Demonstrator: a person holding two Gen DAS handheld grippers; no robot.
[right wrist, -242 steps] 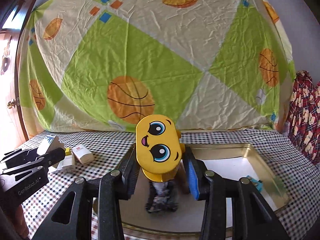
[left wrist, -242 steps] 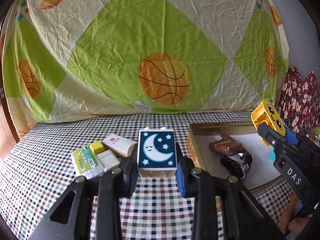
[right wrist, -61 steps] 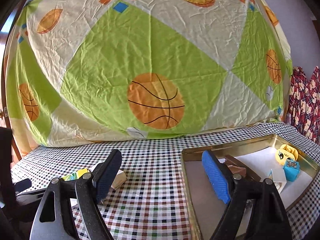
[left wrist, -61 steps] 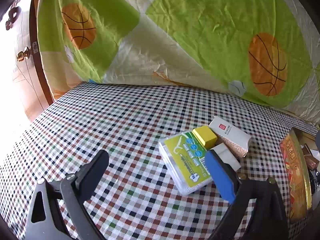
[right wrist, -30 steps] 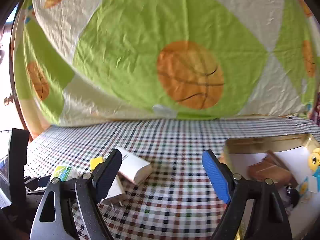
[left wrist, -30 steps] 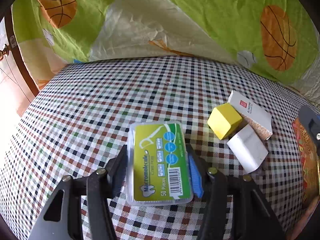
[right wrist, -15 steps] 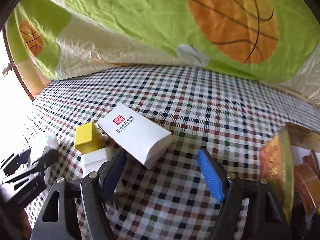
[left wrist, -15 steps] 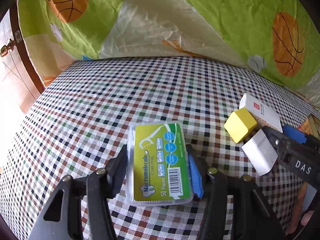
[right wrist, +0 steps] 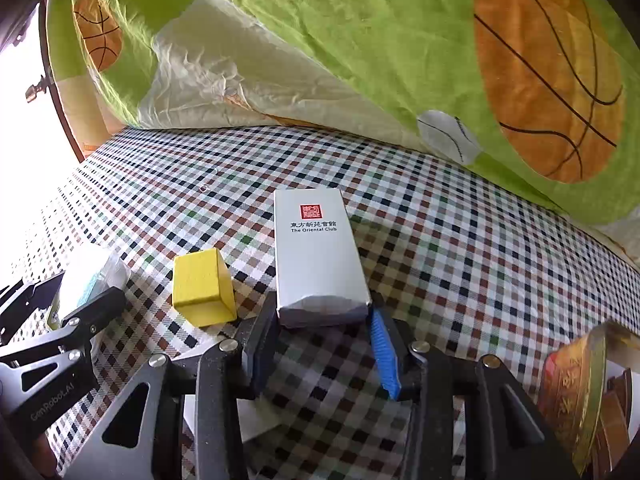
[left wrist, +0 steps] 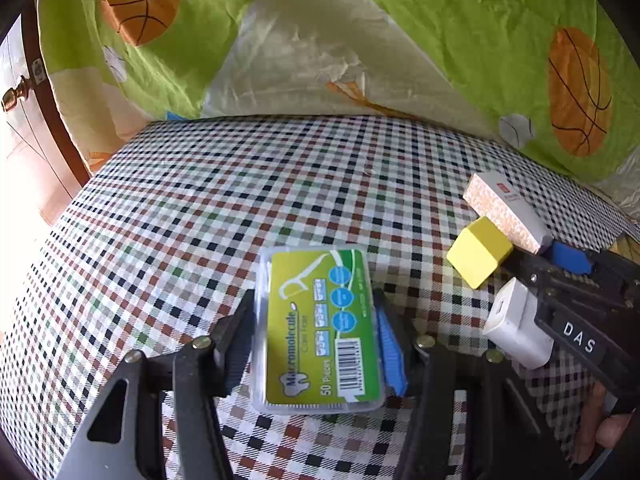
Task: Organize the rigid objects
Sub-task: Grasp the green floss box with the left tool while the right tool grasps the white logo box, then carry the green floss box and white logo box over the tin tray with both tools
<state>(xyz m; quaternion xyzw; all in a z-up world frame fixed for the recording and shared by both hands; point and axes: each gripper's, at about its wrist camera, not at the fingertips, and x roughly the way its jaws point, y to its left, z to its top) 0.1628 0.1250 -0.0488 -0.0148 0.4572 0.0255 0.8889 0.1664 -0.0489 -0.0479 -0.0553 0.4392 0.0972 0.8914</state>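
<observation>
My left gripper (left wrist: 316, 320) is shut on a clear floss-pick box with a green label (left wrist: 320, 328), on or just above the checked tablecloth. To its right lie a yellow block (left wrist: 478, 256), a white charger plug (left wrist: 516, 328) and a white "The Oriental Club" carton (left wrist: 504, 210). In the right wrist view my right gripper (right wrist: 324, 320) has its jaws closing on the near end of that carton (right wrist: 316, 248), with both pads touching its sides. The yellow block (right wrist: 202, 288) sits just left of the carton. The left gripper (right wrist: 80, 300) shows at the far left.
A gold tin tray (right wrist: 576, 392) holding brown items stands at the right edge. A green and cream basketball sheet (right wrist: 360, 40) hangs behind the table. A wooden door with a knob (left wrist: 16, 96) is at the left. Bare checked cloth (left wrist: 240, 184) stretches beyond the objects.
My right gripper came down and in toward the white carton, and its jaws narrowed from wide apart to touching the carton's sides. The left gripper kept hold of the floss box.
</observation>
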